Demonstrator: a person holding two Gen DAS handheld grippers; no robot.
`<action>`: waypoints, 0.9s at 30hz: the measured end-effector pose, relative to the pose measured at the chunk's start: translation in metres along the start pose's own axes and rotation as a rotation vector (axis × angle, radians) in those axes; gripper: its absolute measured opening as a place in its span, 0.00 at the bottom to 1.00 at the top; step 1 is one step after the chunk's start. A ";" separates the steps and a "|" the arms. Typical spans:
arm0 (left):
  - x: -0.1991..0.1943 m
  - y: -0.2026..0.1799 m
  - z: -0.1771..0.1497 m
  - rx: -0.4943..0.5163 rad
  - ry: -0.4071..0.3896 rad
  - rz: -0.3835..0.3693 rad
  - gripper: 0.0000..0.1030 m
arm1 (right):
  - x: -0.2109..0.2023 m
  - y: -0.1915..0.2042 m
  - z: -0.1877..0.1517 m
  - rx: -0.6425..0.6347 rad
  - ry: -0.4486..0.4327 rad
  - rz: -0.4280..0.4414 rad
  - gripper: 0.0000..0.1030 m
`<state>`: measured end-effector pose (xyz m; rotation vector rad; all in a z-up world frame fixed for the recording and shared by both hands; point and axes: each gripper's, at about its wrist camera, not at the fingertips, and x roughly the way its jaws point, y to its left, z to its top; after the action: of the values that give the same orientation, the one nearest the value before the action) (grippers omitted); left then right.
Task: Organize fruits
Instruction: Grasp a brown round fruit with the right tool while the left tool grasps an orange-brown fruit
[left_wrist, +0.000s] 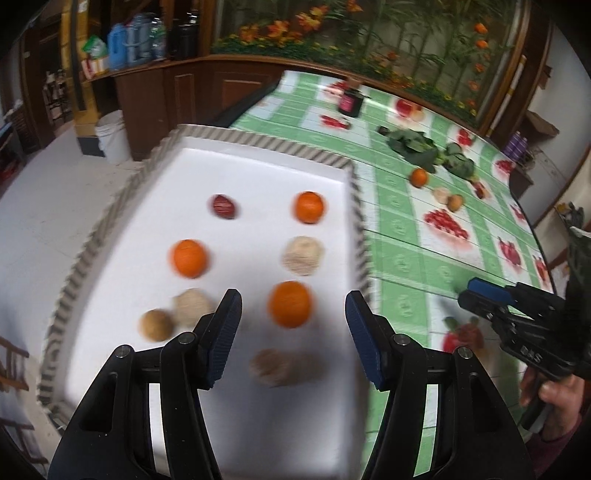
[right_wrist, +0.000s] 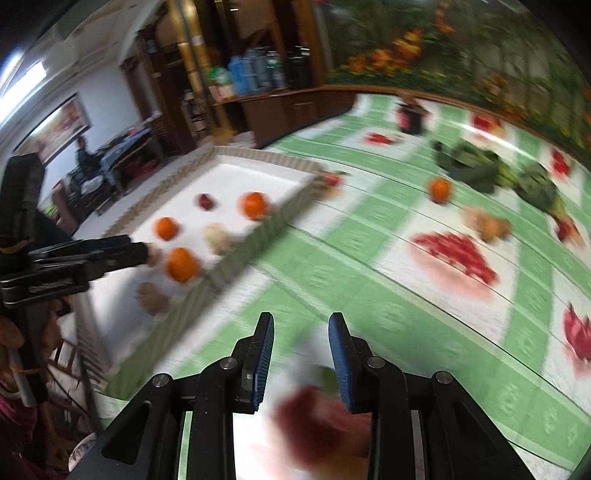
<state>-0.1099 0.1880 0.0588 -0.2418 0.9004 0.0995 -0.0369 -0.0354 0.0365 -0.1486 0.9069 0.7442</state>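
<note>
A white tray (left_wrist: 258, 170) with a striped rim holds three oranges (left_wrist: 290, 303), several tan round fruits (left_wrist: 303, 254) and a dark red fruit (left_wrist: 223, 206). My left gripper (left_wrist: 293, 314) is open and empty, low over the tray, with the nearest orange between its fingers' line. My right gripper (right_wrist: 301, 334) is open and empty over the green checked tablecloth (right_wrist: 369, 277), right of the tray (right_wrist: 258, 166). Loose on the cloth lie an orange (right_wrist: 440, 189), two tan fruits (right_wrist: 489, 226) and a red fruit (right_wrist: 567, 229). The view is motion-blurred.
Dark leafy greens (left_wrist: 424, 147) and a dark jar (left_wrist: 351, 100) sit at the table's far side. The right gripper shows in the left wrist view (left_wrist: 480, 291). A wooden cabinet (left_wrist: 184, 88) and a white bucket (left_wrist: 112, 137) stand beyond the tray.
</note>
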 end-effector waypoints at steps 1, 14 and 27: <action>0.003 -0.007 0.002 0.011 0.006 -0.010 0.57 | -0.001 -0.010 -0.001 0.017 0.002 -0.015 0.29; 0.033 -0.068 0.039 0.107 0.056 -0.081 0.57 | 0.001 -0.115 0.037 0.169 -0.043 -0.121 0.29; 0.078 -0.113 0.094 0.168 0.094 -0.084 0.57 | 0.058 -0.158 0.078 0.222 -0.077 -0.126 0.29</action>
<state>0.0314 0.1007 0.0719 -0.1290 0.9855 -0.0661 0.1388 -0.0906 0.0123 0.0188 0.8920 0.5245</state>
